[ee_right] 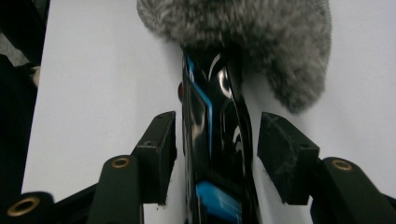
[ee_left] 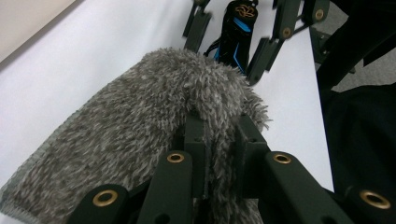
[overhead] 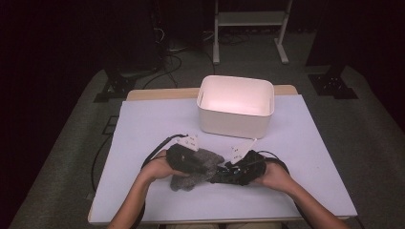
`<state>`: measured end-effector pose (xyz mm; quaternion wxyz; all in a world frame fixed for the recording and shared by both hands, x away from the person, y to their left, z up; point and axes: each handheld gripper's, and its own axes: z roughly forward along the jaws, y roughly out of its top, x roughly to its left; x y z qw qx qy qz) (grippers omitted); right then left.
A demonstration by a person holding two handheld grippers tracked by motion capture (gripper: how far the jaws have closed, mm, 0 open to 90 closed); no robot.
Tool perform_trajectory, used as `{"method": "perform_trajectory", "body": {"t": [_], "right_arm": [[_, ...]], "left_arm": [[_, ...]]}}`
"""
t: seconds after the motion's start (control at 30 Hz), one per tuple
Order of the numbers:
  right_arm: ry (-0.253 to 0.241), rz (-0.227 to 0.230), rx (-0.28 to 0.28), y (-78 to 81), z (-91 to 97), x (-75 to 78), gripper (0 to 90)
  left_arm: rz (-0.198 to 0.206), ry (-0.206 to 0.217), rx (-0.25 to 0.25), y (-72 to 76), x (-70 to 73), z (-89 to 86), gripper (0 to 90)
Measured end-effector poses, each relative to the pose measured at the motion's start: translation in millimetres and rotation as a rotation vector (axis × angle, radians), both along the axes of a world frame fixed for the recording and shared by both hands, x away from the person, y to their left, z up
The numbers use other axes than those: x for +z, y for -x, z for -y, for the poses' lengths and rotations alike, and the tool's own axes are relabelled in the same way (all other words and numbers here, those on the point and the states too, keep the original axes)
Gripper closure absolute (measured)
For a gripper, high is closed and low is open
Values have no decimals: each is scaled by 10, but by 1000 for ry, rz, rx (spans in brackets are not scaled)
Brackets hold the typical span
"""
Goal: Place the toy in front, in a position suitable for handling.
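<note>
Grey fuzzy pouch [overhead: 193,169]: laid on the white table [overhead: 143,129] near its front edge, between the two hands. One end is pinched by the left gripper [ee_left: 219,135], whose jaws are closed tight on the plush fabric; a stitched hem is seen along the pouch's lower left edge in the left gripper view.

Glossy black object with blue trim [ee_right: 215,140]: lodged partly inside the pouch's open end, its free length lying between the jaws of the right gripper [ee_right: 215,154]. These jaws are parted to a middling width; a gap is seen on each side and the pads are not pressed on it.

White bin [overhead: 236,105]: set at the far middle of the table, well apart from the pouch, mouth upward.

Open room: bare table surface is left to both sides of the hands and between pouch and bin.
</note>
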<state>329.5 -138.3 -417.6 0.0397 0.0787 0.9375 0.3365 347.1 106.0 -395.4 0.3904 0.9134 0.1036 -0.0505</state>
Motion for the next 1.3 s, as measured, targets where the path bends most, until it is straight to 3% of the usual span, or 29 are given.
{"method": "perform_trajectory", "body": {"t": [0.1, 0.17, 0.23, 0.43, 0.67, 0.87, 1.13, 1.3], "right_arm": [[55, -7, 5, -14, -97, 2, 467], [88, 0, 16, -14, -147, -7, 528], [99, 21, 32, 2, -165, -6, 539], [96, 27, 28, 38, -93, 3, 553], [64, 17, 13, 48, -1, -11, 556], [-32, 5, 1, 10, -1, 43, 557], [-165, 5, -2, -25, -27, 125, 556], [-176, 23, -11, 17, 86, 93, 556]], "left_arm": [[-5, 27, -16, -2, -19, 32, 789], [-6, 35, -25, 0, -32, 32, 789], [-17, 50, -19, 1, -42, -10, 788], [-31, 56, 8, -21, -114, -110, 783], [-48, 87, -12, -33, -136, 6, 787], [-17, 143, -7, -39, 103, -33, 788], [46, 144, -31, -12, 458, 25, 788], [40, 110, -33, -31, 401, 58, 787]]}}
